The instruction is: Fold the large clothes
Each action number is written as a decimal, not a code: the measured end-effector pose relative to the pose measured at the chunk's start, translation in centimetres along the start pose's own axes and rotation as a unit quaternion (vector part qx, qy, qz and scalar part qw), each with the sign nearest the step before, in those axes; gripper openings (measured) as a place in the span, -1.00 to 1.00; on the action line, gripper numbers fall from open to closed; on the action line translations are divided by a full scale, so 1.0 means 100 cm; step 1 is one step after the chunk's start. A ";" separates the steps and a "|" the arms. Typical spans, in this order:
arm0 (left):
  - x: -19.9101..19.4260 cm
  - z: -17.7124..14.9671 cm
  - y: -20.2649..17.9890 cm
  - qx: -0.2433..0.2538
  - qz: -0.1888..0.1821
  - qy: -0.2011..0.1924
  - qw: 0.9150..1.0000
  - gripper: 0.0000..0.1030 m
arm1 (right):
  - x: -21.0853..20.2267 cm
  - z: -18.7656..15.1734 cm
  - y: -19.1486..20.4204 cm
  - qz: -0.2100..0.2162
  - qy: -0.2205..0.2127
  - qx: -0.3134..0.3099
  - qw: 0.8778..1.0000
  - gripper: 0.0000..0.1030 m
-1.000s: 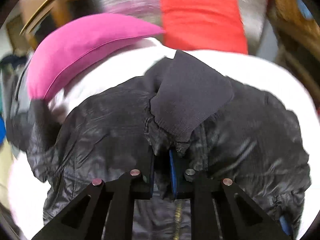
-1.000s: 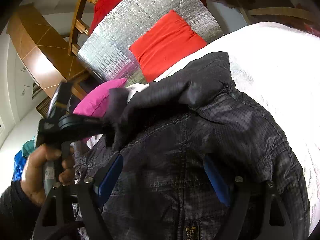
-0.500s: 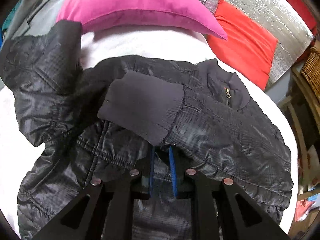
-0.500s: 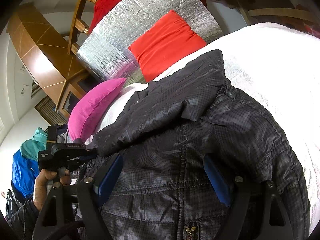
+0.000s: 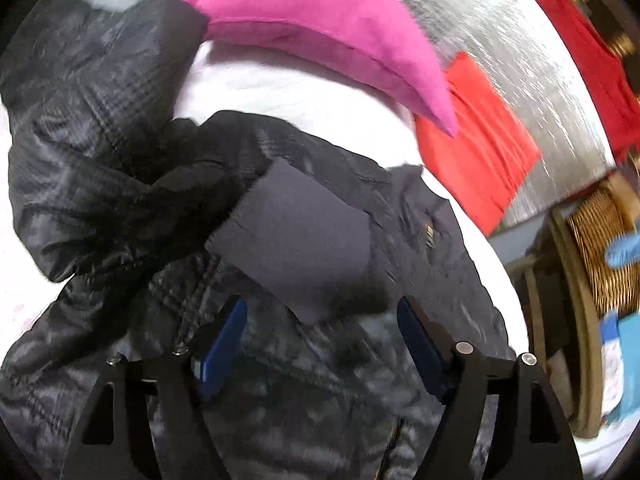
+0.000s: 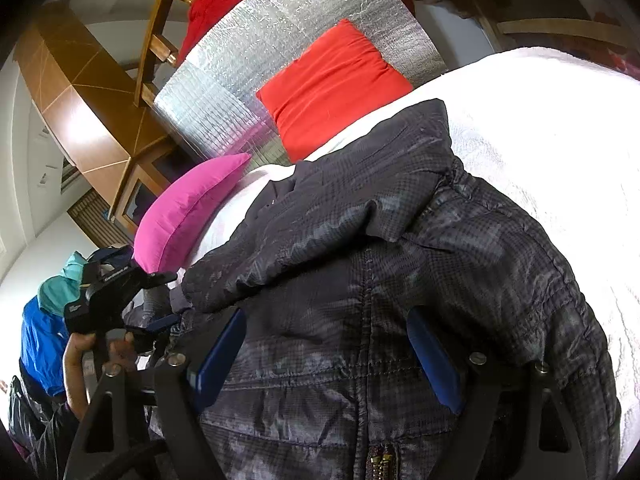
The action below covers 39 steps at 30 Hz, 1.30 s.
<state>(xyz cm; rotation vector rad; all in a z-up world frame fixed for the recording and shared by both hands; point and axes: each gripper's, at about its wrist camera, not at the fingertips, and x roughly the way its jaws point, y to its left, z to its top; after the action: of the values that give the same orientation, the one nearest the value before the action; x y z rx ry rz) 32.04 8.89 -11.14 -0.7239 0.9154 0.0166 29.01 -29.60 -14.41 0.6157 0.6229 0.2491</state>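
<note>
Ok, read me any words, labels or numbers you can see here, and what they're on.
White lettering on the body of the left tongs: too small to read.
Print on the blue and white item: blurred, unreadable.
No legible text elsewhere.

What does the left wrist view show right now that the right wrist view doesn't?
Only the left wrist view shows the sleeve's ribbed cuff lying across the jacket front, just ahead of the opening left gripper, with nothing pinched. Only the right wrist view shows the zipper pulls and the person's hand holding the other tool. Both show the dark jacket, pink pillow, red pillow and white bedcover.
</note>
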 end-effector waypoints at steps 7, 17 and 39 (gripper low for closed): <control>0.013 0.017 0.021 -0.052 -0.011 0.027 0.998 -0.78 | 0.002 -0.001 0.003 -0.010 0.003 -0.007 1.000 0.65; 0.000 0.001 0.047 -0.026 -0.004 -0.003 1.000 -0.77 | 0.003 0.012 0.012 -0.037 0.050 0.002 0.998 0.65; 0.004 -0.017 0.035 0.031 0.032 0.001 0.999 -0.75 | 0.024 0.058 -0.045 -0.041 0.090 0.211 0.972 -0.20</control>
<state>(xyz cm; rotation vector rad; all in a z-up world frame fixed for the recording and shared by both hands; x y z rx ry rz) 29.99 10.44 -14.05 -0.6361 0.9378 0.0435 34.61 -34.85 -14.53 0.9808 0.8858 0.0938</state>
